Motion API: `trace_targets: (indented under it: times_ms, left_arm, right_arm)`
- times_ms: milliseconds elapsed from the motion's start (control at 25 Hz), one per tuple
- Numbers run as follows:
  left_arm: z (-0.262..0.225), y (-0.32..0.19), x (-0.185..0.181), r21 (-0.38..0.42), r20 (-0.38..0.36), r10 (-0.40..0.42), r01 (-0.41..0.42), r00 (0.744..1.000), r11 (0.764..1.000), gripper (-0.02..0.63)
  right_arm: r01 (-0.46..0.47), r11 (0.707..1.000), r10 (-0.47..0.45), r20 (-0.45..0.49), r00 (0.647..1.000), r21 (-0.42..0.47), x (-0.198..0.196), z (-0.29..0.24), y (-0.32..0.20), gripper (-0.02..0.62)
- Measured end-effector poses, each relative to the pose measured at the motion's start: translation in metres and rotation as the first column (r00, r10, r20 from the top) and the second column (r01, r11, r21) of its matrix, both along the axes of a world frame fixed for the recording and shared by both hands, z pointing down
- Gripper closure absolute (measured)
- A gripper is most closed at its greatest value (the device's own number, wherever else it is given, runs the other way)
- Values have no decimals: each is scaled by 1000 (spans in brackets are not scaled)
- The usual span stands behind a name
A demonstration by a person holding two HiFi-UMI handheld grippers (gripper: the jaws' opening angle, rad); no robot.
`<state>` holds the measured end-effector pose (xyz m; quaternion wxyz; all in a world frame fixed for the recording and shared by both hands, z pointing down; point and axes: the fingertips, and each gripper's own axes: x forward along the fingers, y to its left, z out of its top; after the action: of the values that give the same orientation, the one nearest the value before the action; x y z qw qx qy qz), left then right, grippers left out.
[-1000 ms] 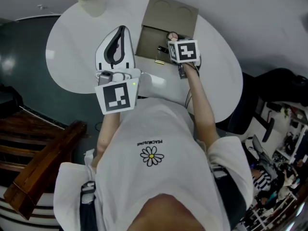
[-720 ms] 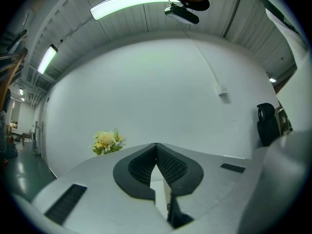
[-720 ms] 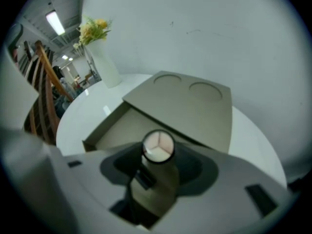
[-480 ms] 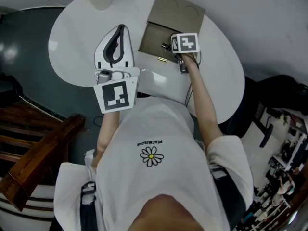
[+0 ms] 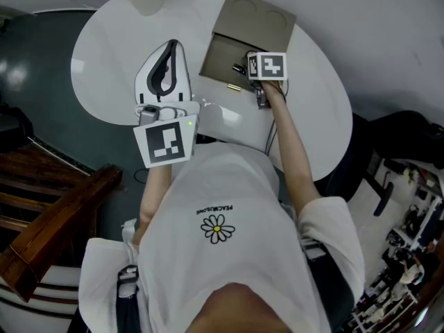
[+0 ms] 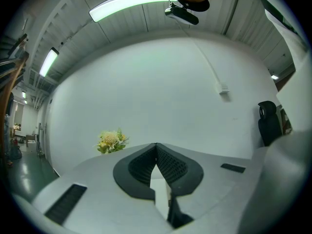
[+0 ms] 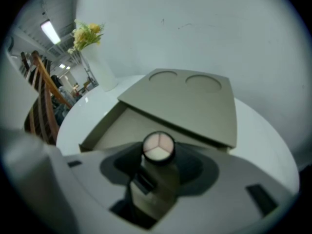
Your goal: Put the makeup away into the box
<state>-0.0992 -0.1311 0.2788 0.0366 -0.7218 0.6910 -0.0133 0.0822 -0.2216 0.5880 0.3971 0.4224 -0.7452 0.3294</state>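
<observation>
Right gripper (image 7: 158, 156) pinched a round three-shade powder compact (image 7: 157, 146) above the open tan box (image 7: 195, 104). Only its own view showed this, since the marker cube blocked the head view. Left gripper (image 6: 156, 147) jaws were pressed together over the round white table (image 5: 104, 47), with flowers (image 6: 111, 141) at the far edge and a white wall behind.

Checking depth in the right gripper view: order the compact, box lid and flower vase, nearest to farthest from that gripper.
1. Compact: held in the right gripper.
2. Box lid: raised, just beyond.
3. Flower vase: far left, farthest back.
</observation>
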Motion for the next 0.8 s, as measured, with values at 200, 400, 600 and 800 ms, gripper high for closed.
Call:
trace_targets:
  times_ms: [200, 400, 600, 800]
  left_arm:
    - [-3, 1, 4, 9, 3, 6, -6, 1000, 1000, 588]
    - [-8, 1, 9, 17, 2, 19, -19, 1000, 1000, 588]
    - [-16, -2, 21, 38, 17, 53, -53, 998, 998, 588]
    - [-24, -5, 35, 54, 26, 93, -95, 995, 994, 588]
  right_arm:
    - [-14, 998, 11, 45, 999, 57, 0, -15, -3, 341]
    - [-46, 988, 26, 134, 991, 145, -1, -59, -9, 339]
    - [-143, 947, 53, 299, 953, 287, 2, -131, -9, 339]
    - [-178, 874, -6, 377, 926, 451, 4, -203, 6, 339]
